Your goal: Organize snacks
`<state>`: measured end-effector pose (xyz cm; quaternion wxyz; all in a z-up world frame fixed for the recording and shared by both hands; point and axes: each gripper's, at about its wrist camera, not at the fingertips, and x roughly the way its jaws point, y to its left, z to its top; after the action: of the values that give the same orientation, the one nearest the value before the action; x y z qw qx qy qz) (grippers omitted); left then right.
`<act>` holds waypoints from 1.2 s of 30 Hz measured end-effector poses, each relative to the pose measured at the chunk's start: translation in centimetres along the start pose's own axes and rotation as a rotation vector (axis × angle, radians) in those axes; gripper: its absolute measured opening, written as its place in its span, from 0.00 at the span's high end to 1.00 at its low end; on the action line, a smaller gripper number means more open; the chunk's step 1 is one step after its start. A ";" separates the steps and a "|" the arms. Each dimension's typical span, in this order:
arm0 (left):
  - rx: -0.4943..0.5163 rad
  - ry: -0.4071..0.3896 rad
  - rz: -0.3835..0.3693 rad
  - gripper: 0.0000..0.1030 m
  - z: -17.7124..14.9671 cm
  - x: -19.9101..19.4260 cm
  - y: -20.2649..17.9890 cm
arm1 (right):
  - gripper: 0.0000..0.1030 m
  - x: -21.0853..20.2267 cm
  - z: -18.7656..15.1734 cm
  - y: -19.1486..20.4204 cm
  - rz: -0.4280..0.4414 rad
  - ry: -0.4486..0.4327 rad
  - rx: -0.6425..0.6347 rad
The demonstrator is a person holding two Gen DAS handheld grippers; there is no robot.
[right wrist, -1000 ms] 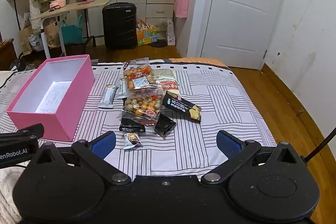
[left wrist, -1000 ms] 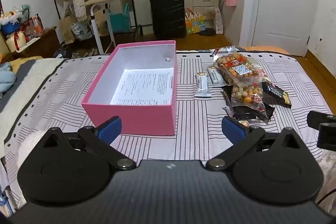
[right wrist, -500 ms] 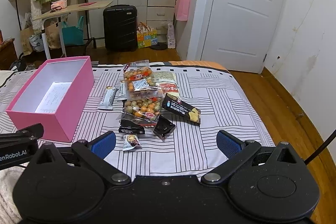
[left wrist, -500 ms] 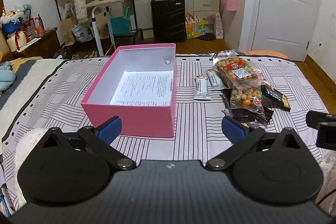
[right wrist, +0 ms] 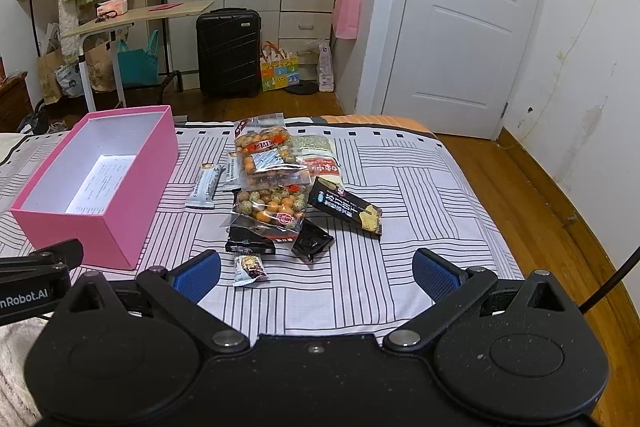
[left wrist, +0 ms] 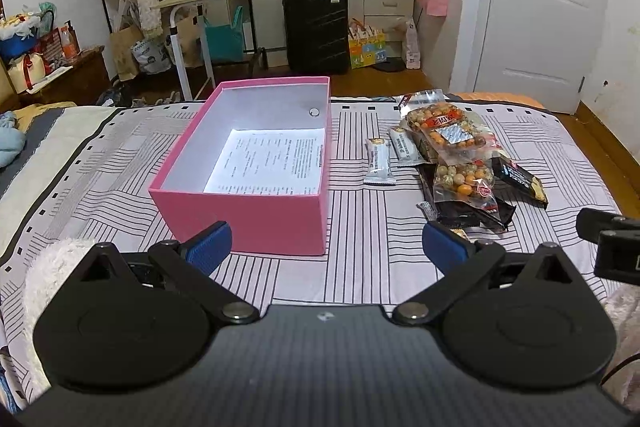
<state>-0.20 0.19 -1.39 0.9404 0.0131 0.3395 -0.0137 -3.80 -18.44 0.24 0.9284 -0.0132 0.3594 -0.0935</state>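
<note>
1. Left gripper point(left wrist: 327, 243): jaws wide apart, nothing held, hovering over the bed point(left wrist: 360, 259) at the near end of the pink box point(left wrist: 248, 215).
2. Right gripper point(right wrist: 316, 273): jaws also wide apart and empty, facing the snack pile. Nearest item is a small wrapped candy point(right wrist: 250, 269), lying just ahead of the left fingertip.
3. Behind it: two small black packets point(right wrist: 312, 239), then a clear bag of mixed coated nuts point(right wrist: 270, 207) resting on top of them. My read: a loose heap, not sorted yet.
4. Black cracker pack point(right wrist: 346, 211) lies right of the nuts, long axis diagonal, running from far-left to near-right.
5. White snack bar point(right wrist: 205, 185) lies between pile and box, long axis pointing roughly away from the camera, nearly parallel to the box's long side.
6. Larger nut bag point(right wrist: 266, 157) sits farthest, overlapping the smaller one.
7. Box is open-topped, long axis running away from the cameras; only a printed sheet point(left wrist: 272, 159) is inside. Likely the destination, so no snack is stowed yet.
</note>
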 end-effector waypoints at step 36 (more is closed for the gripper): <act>0.000 0.016 -0.007 0.00 0.2 -0.4 -0.4 | 0.00 0.4 -0.4 -0.1 0.005 -0.018 -0.008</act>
<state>-0.43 -0.22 -0.95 0.9376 0.0121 0.3470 -0.0170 -3.83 -18.63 -0.28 0.9318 -0.0167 0.3514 -0.0896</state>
